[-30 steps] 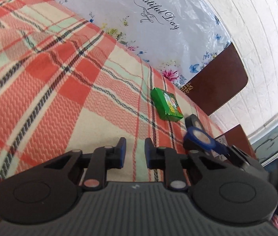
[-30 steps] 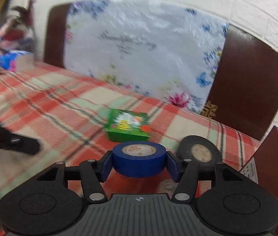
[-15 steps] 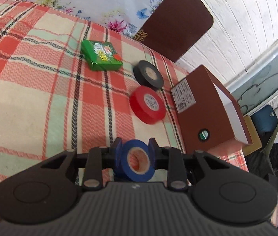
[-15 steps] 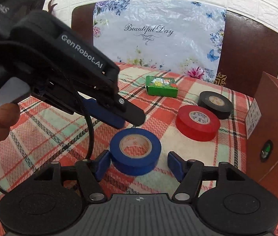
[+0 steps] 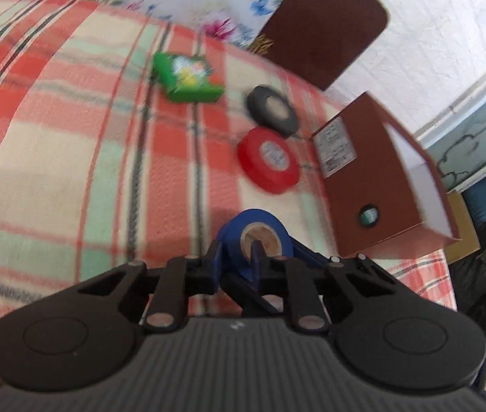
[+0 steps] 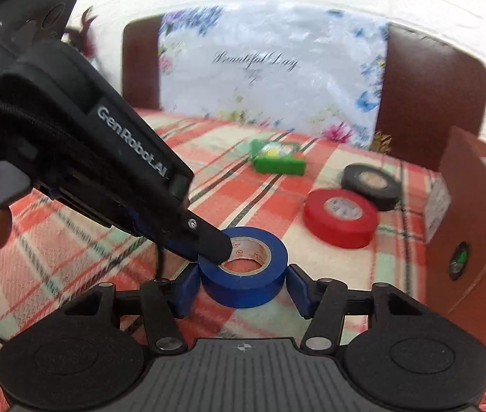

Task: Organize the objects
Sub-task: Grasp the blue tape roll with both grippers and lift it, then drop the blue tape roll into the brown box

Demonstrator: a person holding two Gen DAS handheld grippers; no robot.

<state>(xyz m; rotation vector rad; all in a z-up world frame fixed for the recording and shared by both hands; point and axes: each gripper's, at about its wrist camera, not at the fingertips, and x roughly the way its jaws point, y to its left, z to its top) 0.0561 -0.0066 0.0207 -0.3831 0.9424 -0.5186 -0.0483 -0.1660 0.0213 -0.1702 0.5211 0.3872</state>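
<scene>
Where left view blurs, right shows left claw (image 6: pixel 208 254) pinching blue tape (image 6: pixel 243 274).

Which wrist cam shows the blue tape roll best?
Right wrist: the whole blue tape roll shows, ring and core, with the left gripper pinching its wall. Left wrist shows the roll blurred, half hidden by that gripper's fingers.

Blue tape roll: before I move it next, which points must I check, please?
1. Left tongs shut on the blue tape roll wall, one finger inside the core: ok.
2. Right tongs open, fingers off the roll on both sides: ok.
3. Roll lifted off the tablecloth: cannot tell.
4. Red tape roll and black tape roll lie apart from it: ok.
5. Brown box has room inside: cannot tell.
</scene>
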